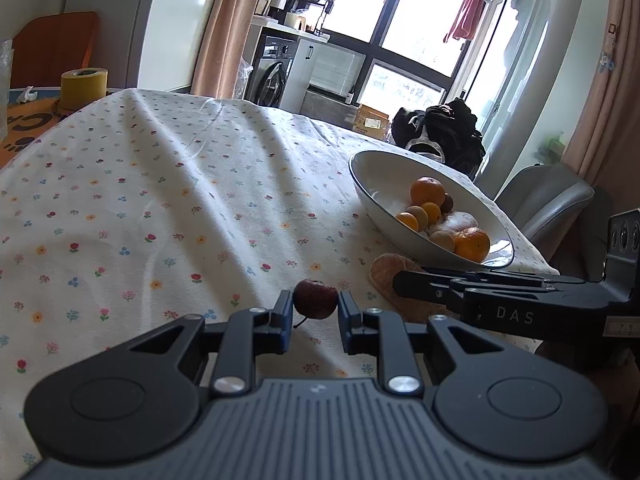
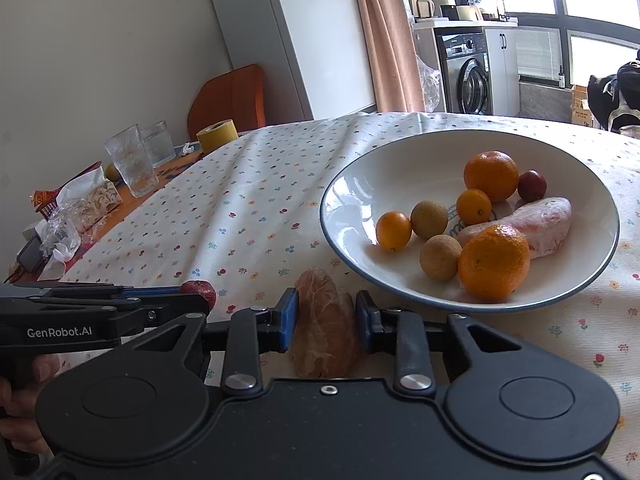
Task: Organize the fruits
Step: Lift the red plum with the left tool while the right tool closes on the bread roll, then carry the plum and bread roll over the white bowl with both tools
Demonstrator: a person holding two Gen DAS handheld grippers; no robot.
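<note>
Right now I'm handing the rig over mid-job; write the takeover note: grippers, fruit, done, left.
Left gripper: open around the small dark red fruit on the tablecloth; grip not closed.
Right gripper: open, straddling the peeled citrus segment lying beside the bowl.
Done: the bowl holds two oranges, two kumquats, two brown round fruits, one red fruit and a wrapped segment.
Left: close on both pieces and place them in the bowl.
</note>
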